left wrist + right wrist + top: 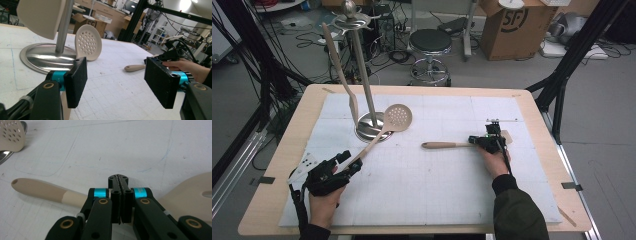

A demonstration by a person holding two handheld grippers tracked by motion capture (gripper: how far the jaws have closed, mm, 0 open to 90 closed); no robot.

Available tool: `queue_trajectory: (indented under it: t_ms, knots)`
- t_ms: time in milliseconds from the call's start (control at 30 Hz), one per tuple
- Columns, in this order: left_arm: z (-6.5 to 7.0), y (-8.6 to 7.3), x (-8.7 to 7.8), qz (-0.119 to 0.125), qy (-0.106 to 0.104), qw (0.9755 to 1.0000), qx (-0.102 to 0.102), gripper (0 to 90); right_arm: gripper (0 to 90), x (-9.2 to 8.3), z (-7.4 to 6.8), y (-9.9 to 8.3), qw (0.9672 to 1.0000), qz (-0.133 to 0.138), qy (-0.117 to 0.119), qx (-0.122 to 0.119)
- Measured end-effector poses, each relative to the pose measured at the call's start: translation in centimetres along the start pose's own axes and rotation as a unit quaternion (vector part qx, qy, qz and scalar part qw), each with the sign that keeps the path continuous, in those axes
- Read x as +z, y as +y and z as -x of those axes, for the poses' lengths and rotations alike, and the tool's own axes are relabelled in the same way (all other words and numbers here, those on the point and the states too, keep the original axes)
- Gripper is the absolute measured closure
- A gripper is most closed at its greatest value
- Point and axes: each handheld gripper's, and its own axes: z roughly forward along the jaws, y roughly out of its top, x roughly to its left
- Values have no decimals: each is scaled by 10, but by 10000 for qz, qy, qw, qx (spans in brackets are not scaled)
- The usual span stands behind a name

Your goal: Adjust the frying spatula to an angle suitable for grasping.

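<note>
Beige handle first, at the left: the left gripper [349,162] stands wide open, and the thin handle of the skimmer [397,117] passes just beside one pad, not pressed by either. The skimmer's holed head leans on the round base of the steel stand [364,75], in the far left part of the counter [272,200]. If the jaws close while the handle is off centre, I think it may twist out, and the head may slide off the base or push the stand. A long utensil [337,60] hangs from the stand's top and could swing or fall.

Further right, a spatula [444,145] lies flat on the counter. The right gripper [121,181] is closed completely with nothing between the pads, just over the spatula's neck. Closed like this it cannot take the spatula; moving lower would probably only push it sideways.
</note>
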Motion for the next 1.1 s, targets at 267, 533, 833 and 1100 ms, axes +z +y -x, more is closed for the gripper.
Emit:
queue_trajectory:
  t_ms: [267, 533, 833, 1100]
  knots:
    - [2, -1, 1, -23, -8, 10000, 41, 355, 900, -6, -7, -1, 9998, -127, -112, -62]
    - [3, -1, 1, -40, -17, 10000, 48, 355, 900, -15, -13, -7, 9994, -265, -211, -109]
    - [2, -1, 0, -37, -8, 10000, 21, 355, 900, -27, -17, -21, 9993, -350, -139, 46]
    - [2, -1, -1, 6, 49, 10000, 8, 355, 900, -36, -21, -34, 9992, -344, -104, 173]
